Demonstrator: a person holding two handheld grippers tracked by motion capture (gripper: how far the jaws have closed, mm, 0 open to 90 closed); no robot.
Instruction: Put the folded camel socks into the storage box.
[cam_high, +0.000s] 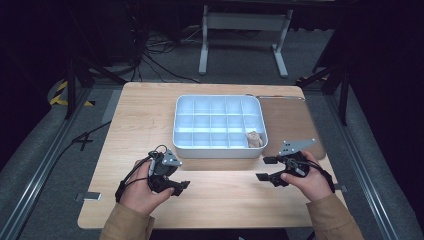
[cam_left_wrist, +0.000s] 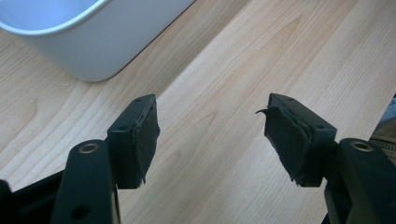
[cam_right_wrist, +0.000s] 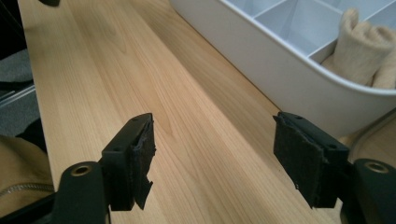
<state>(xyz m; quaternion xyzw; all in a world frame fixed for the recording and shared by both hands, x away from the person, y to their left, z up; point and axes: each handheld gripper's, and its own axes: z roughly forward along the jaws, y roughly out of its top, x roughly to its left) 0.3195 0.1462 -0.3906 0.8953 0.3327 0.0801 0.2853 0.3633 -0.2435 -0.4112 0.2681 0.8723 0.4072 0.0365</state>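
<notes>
A white divided tray (cam_high: 219, 148) sits in the middle of the wooden table (cam_high: 135, 115). A beige rolled cloth (cam_high: 254, 139) lies in its front right compartment, also seen in the right gripper view as the cloth (cam_right_wrist: 362, 44). My left gripper (cam_high: 183, 185) rests low over the table in front of the tray's left corner, open and empty (cam_left_wrist: 212, 140). My right gripper (cam_high: 263, 168) hangs in front of the tray's right corner, pointing left, open with bare wood between its pads (cam_right_wrist: 215, 156).
The tray's rounded corner (cam_left_wrist: 88, 51) lies just ahead of the left gripper. A thin metal rod (cam_high: 280, 97) lies at the table's far right edge. A white table frame (cam_high: 244, 22) and cables (cam_high: 160, 55) occupy the floor beyond.
</notes>
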